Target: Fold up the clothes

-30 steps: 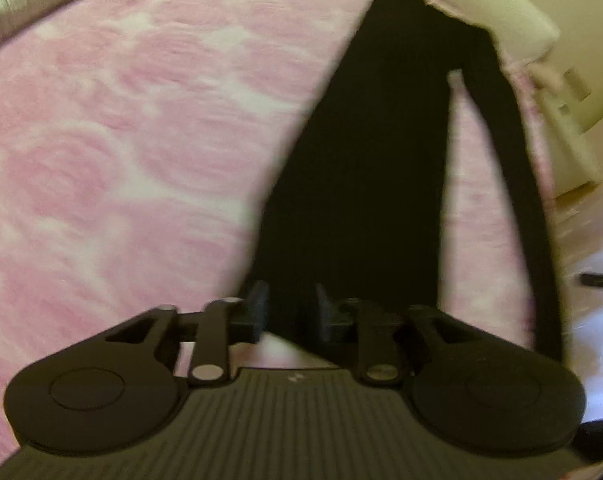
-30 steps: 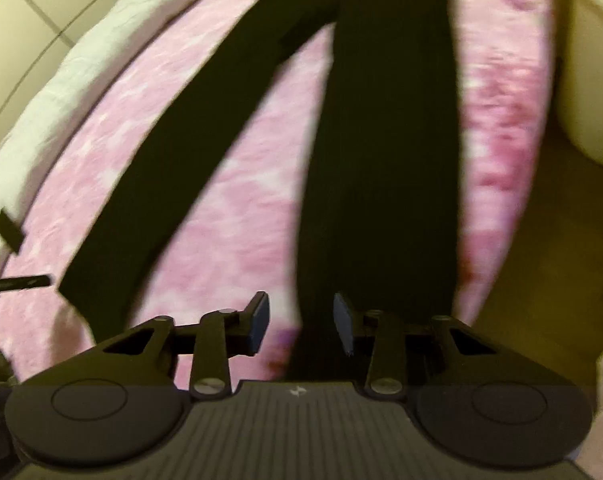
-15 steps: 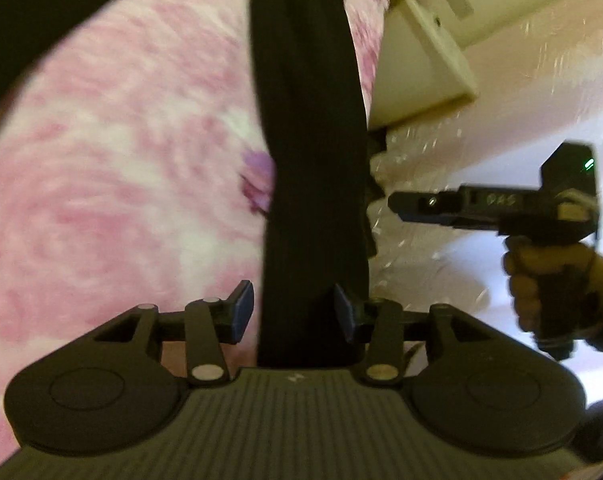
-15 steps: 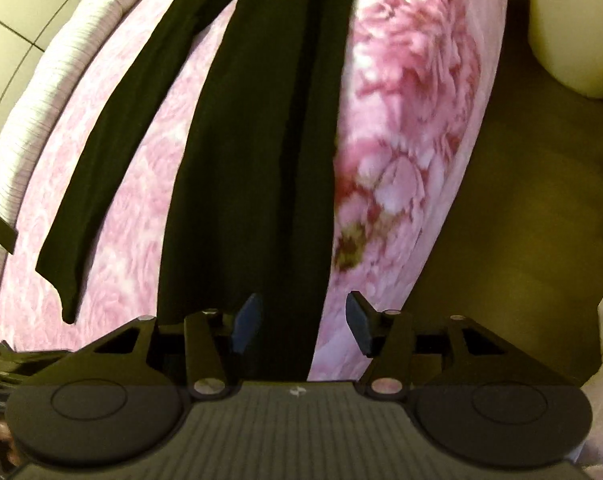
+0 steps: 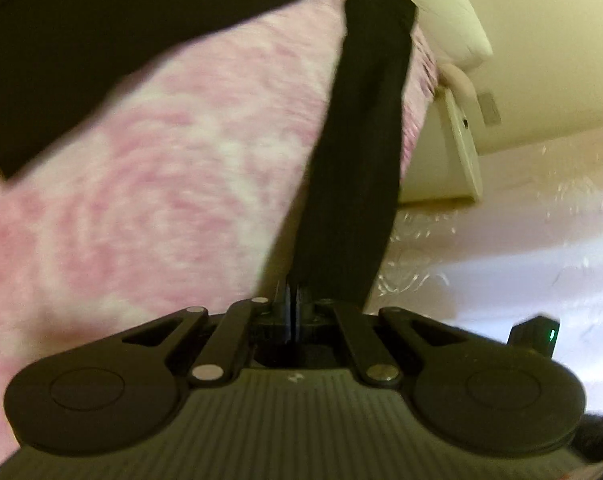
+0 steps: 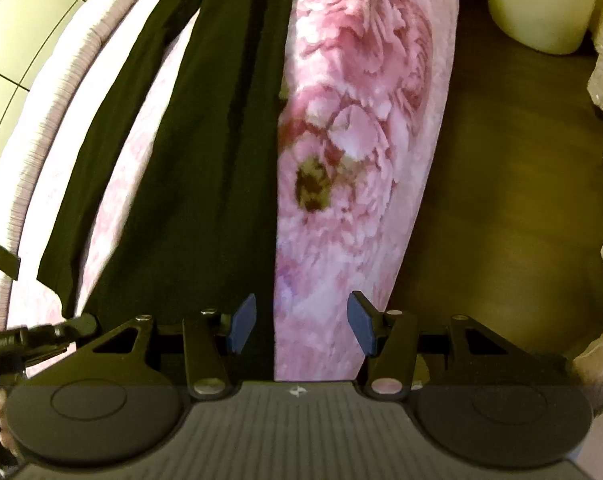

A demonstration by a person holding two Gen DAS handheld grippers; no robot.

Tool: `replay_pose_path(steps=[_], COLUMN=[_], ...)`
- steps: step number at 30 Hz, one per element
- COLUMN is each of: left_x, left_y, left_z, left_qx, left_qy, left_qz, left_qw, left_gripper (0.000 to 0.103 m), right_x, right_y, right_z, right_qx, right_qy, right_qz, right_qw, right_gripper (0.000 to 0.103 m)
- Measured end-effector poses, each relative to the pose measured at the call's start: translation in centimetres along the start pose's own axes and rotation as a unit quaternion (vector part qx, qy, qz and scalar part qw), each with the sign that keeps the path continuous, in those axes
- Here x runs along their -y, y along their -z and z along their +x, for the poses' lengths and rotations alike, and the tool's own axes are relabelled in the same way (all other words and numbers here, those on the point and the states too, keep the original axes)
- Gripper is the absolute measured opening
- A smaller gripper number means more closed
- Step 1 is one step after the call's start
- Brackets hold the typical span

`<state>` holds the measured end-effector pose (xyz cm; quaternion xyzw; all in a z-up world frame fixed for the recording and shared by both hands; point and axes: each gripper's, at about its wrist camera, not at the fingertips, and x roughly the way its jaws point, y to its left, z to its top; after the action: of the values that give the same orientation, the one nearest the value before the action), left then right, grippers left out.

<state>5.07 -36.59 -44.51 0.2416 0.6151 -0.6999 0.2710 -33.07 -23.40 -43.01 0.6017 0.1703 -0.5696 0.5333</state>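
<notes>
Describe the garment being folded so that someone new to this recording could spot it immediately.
Start at the bed with the pink floral blanket. Spread lengthwise across it lies the black garment, long, with a narrower strip branching off beside it. It is the only dark, plain item on the patterned pink surface.

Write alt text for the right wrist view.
The right gripper hangs open over the near end of a black garment laid lengthwise on a pink floral bedspread. Nothing is pinched; the garment edge lies by one finger, with dark floor beside the bed.
</notes>
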Motion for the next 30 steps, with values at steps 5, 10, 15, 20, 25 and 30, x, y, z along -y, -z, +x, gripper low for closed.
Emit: replay_pose_path(steps=[5, 10, 15, 20, 25, 30], left_x=[1.2, 4.3, 5.8, 5.5, 3.8, -0.7], left_y=[0.1, 3.0, 4.3, 3.3, 1.2, -0.6], left_z=[-1.0, -2.5, -0.4, 1.9, 1.4, -1.4], left_qx=[-0.013, -0.049, -0.068, -0.073, -0.073, -0.044], left_qy=[-0.068, -0.099, -0.116, -0.091, -0.029, 0.036], left_qz=[0.103, 0.288, 0.378, 0.353, 0.220, 0.056], left_qw=[0.9923, 0.9513, 0.9160, 0.9283, 0.9724, 0.9968], left_gripper=[0.014, 0.037, 0.046, 0.036, 0.001, 0.001], right_x=[-1.2, -2.5, -4.1, -4.6, -3.3, -2.0], right_y=[1.5, 3.4, 5.6, 7.2, 7.1, 6.4], right_z=[0.2, 0.6, 1.7, 3.2, 4.2, 4.3], right_qx=[0.001, -0.005, -0.018, -0.026, -0.010, 0.004], right_qy=[-0.007, -0.014, -0.012, -0.021, -0.061, -0.112], right_qz=[-0.010, -0.049, -0.114, -0.148, -0.108, -0.063], right_qw=[1.000, 0.999, 0.993, 0.988, 0.992, 0.992], right_gripper=[0.059, 0.064, 0.071, 0.073, 0.073, 0.073])
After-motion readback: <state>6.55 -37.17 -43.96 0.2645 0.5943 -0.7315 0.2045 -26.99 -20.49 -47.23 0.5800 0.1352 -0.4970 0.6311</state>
